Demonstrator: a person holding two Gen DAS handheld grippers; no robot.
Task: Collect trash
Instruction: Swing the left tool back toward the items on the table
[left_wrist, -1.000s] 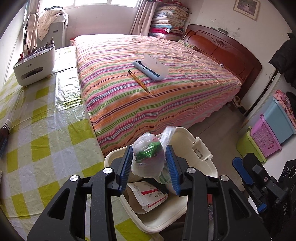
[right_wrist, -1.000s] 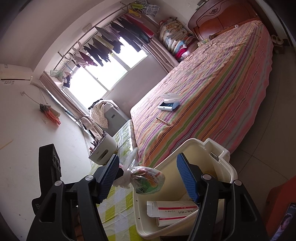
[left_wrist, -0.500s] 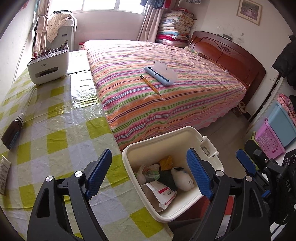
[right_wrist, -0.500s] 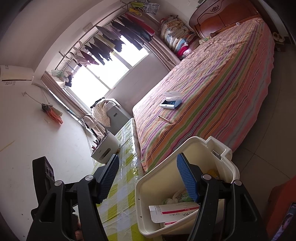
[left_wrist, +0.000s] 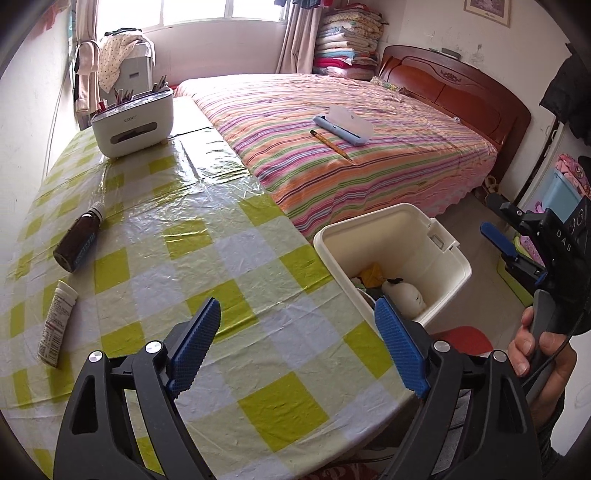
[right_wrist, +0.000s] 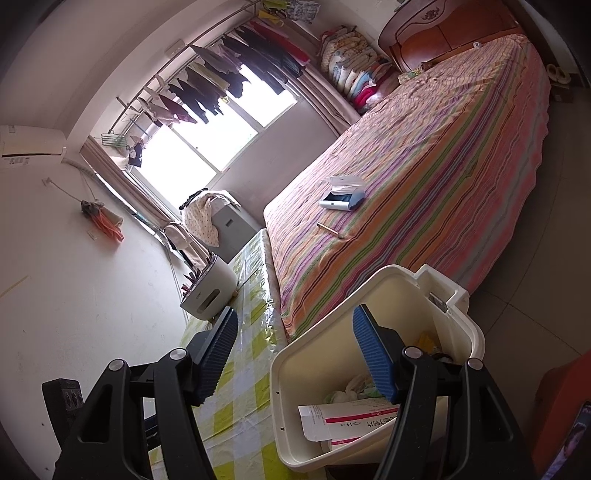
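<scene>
Bin (left_wrist: 391, 240) holds dropped trash; left gripper (left_wrist: 295, 350) fingers just spread, empty, over worktop (left_wrist: 221, 258). Next: grab bottle (left_wrist: 79, 240) or tube (left_wrist: 57, 325). Right gripper (right_wrist: 295, 354) parted, empty.

My left gripper's right finger (left_wrist: 400, 354) hides part of the bin (left_wrist: 448, 291) contents; the print on the tube (left_wrist: 55, 326) left of it is too small to read.

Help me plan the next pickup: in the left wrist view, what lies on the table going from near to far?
White tube → brown bottle → white organizer box holding pens.
</scene>
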